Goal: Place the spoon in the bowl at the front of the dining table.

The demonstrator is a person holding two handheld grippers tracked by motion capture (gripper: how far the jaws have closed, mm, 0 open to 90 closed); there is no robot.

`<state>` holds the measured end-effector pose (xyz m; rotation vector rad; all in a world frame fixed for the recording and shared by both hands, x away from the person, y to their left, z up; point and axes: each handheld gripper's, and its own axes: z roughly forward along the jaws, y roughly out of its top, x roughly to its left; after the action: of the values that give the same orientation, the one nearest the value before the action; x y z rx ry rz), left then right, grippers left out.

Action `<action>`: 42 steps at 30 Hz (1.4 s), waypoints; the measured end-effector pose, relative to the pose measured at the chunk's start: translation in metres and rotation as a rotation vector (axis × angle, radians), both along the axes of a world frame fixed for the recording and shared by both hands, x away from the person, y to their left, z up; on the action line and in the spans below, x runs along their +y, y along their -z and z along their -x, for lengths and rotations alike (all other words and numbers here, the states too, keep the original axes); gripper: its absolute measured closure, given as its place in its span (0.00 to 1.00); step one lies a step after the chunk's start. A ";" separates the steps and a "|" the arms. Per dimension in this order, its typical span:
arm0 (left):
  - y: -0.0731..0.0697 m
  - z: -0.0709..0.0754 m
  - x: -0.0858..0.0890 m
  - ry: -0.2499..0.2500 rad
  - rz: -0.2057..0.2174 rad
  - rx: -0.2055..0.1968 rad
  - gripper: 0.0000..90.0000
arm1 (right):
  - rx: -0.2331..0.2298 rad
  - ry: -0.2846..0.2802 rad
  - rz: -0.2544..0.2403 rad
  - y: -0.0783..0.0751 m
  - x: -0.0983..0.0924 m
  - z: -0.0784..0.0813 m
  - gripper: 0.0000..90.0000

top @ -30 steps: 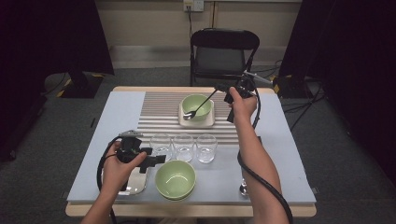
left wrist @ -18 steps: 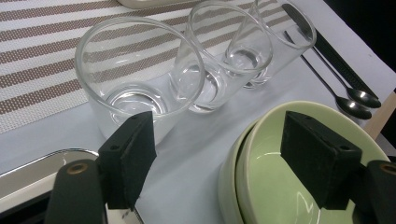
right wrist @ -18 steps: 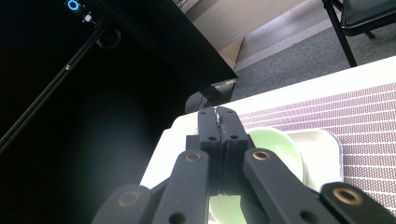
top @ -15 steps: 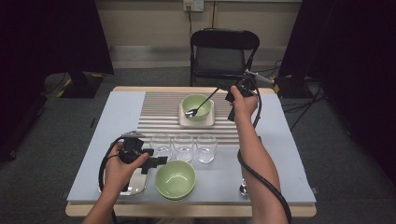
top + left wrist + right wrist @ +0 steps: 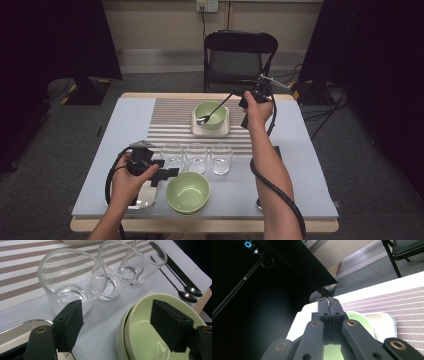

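The right gripper [image 5: 239, 101] grasps a spoon [image 5: 214, 111] by its handle end, the spoon's head resting inside the far green bowl [image 5: 210, 114]. Thin, stiff, slippery metal: it could pivot, so grip mid-handle. The left gripper [image 5: 165, 174] hangs released beside the near bowl [image 5: 188, 192].

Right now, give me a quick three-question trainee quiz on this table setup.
1. True or false: the right gripper is shut on the spoon.
2. How many glasses stand in the row? A) two B) three C) four
3. Where does the spoon's bowl rest?

Key:
1. True.
2. B.
3. Inside the far green bowl on the white plate; the near green bowl holds nothing.
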<state>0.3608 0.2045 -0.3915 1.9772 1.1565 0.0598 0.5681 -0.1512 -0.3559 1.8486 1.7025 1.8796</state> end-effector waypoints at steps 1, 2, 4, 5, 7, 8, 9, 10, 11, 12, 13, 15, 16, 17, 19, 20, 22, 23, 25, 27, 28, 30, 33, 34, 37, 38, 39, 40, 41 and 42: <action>0.000 0.000 0.000 0.001 0.002 0.001 0.29 | 0.003 0.001 0.001 0.000 0.000 0.000 1.00; 0.000 0.000 0.000 0.000 0.002 0.002 0.29 | 0.004 0.002 0.004 0.001 0.001 -0.001 1.00; 0.001 0.000 0.000 0.004 0.002 0.002 0.29 | 0.001 0.005 0.004 0.003 0.001 -0.003 1.00; 0.001 0.000 -0.001 0.004 0.002 0.002 0.29 | 0.003 0.005 0.000 0.003 0.002 -0.003 1.00; 0.000 0.001 0.000 0.005 0.003 0.001 0.29 | 0.003 0.008 -0.001 0.004 0.002 -0.004 1.00; 0.000 0.001 0.000 0.003 0.003 0.001 0.29 | 0.004 0.009 -0.003 0.004 0.002 -0.004 1.00; 0.000 0.001 0.000 0.002 0.002 0.002 0.29 | 0.003 0.010 -0.003 0.004 0.002 -0.005 1.00; 0.000 0.001 0.000 0.002 0.002 0.001 0.29 | 0.004 0.009 -0.001 0.004 0.002 -0.005 1.00; 0.000 0.001 0.000 0.001 0.000 0.001 0.29 | 0.003 0.009 -0.002 0.004 0.002 -0.005 1.00; 0.000 0.001 0.000 0.001 0.001 0.001 0.29 | 0.003 0.009 -0.002 0.004 0.002 -0.005 1.00; 0.000 0.001 0.000 0.001 0.002 0.000 0.29 | 0.002 0.014 -0.003 0.004 0.001 -0.006 1.00; 0.000 0.001 0.000 0.002 0.001 0.000 0.29 | 0.003 0.018 -0.005 0.005 0.001 -0.007 1.00; 0.000 0.001 0.000 0.001 0.000 -0.002 0.29 | 0.003 0.020 -0.005 0.005 0.000 -0.007 1.00; 0.000 0.001 0.000 0.003 0.001 -0.001 0.29 | 0.004 0.023 -0.007 0.005 0.000 -0.007 1.00; 0.000 0.001 0.000 0.003 0.000 -0.002 0.29 | 0.002 0.027 -0.011 0.006 -0.001 -0.008 1.00; 0.000 0.001 0.000 0.002 0.000 -0.001 0.29 | 0.002 0.029 -0.009 0.007 -0.001 -0.009 1.00; 0.000 0.001 0.000 0.003 -0.001 0.000 0.29 | 0.003 0.031 -0.010 0.007 -0.001 -0.010 1.00; 0.001 0.001 0.000 0.005 0.001 0.002 0.29 | 0.005 0.032 -0.009 0.008 -0.001 -0.010 1.00; 0.001 0.001 -0.001 0.004 0.002 0.003 0.29 | 0.005 0.033 -0.009 0.008 -0.001 -0.011 1.00; 0.001 0.001 -0.001 0.005 0.002 0.006 0.29 | 0.001 0.035 -0.008 0.009 -0.002 -0.012 1.00; 0.001 0.002 -0.001 0.006 0.002 0.006 0.29 | 0.002 0.035 -0.005 0.009 -0.002 -0.012 1.00; 0.001 0.002 -0.002 0.007 0.000 0.004 0.29 | 0.000 0.037 -0.003 0.009 -0.003 -0.013 1.00; 0.001 0.002 -0.002 0.009 -0.001 0.003 0.29 | 0.003 0.040 -0.004 0.010 -0.004 -0.014 1.00; 0.001 0.001 -0.002 0.009 -0.001 0.004 0.29 | 0.005 0.042 -0.006 0.010 -0.004 -0.014 1.00; 0.002 0.001 -0.002 0.011 -0.002 0.003 0.29 | 0.000 0.047 -0.007 0.010 -0.005 -0.014 1.00; 0.002 0.001 -0.002 0.010 -0.001 0.004 0.29 | 0.001 0.049 -0.007 0.011 -0.006 -0.015 1.00; 0.002 0.001 -0.002 0.010 -0.001 0.005 0.29 | 0.004 0.050 -0.004 0.011 -0.006 -0.015 1.00; 0.003 0.001 -0.002 0.010 -0.002 0.005 0.29 | 0.003 0.051 -0.004 0.011 -0.006 -0.015 1.00; 0.003 0.001 -0.002 0.009 -0.005 0.006 0.29 | 0.000 0.052 -0.001 0.012 -0.007 -0.015 1.00; 0.003 0.001 -0.002 0.007 -0.006 0.007 0.29 | 0.003 0.053 -0.004 0.012 -0.007 -0.016 1.00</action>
<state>0.3597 0.2025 -0.3941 1.9880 1.1551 0.0524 0.5837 -0.1583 -0.3678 1.8792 1.6349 1.8635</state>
